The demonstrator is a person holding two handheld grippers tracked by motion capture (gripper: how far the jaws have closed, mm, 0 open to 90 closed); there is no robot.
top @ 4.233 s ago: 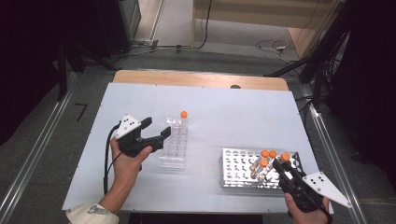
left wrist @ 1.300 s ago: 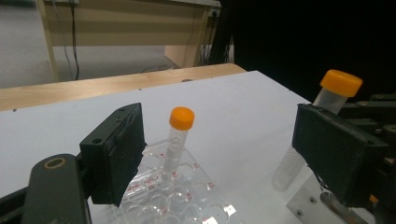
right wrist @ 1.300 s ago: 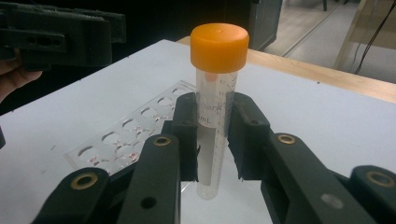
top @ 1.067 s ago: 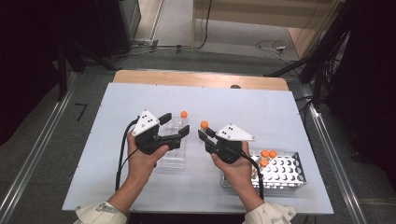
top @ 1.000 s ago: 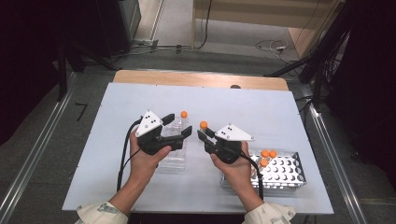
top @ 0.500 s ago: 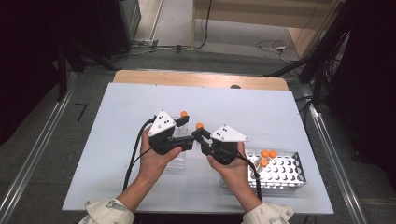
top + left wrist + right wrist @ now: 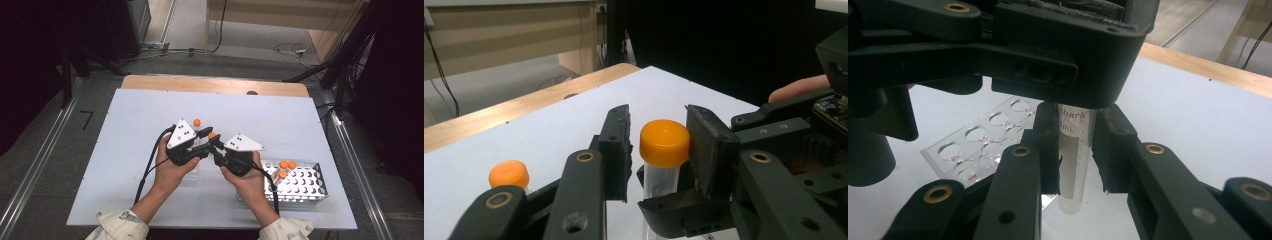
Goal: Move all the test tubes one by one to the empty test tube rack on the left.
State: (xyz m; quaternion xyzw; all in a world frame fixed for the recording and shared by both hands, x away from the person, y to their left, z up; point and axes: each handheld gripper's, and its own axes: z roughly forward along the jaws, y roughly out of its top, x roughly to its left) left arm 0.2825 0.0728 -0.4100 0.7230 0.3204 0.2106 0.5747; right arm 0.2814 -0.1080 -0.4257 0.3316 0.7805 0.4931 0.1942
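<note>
A clear tube with an orange cap (image 7: 212,135) is held upright over the table's middle. My right gripper (image 7: 216,149) is shut on its body (image 7: 1075,165), pads on both sides (image 7: 1077,150). My left gripper (image 7: 206,139) comes in from the left at cap height. Its jaws have just been closing, and the cap (image 7: 664,142) stands between them (image 7: 659,150). The right-hand pad lies against the cap; a thin gap shows at the other pad. A second orange-capped tube (image 7: 197,122) stands in the clear rack (image 7: 192,172) under my hands.
A perforated metal rack (image 7: 300,185) sits at the right front with three orange-capped tubes (image 7: 286,166) at its near-left corner. The clear rack's holes (image 7: 983,145) lie just below the held tube. A wooden strip (image 7: 215,85) borders the far table edge.
The right gripper brought a tube from the metal rack to the middle. In the last second the left gripper moved right to it, and its jaws narrowed around the cap.
</note>
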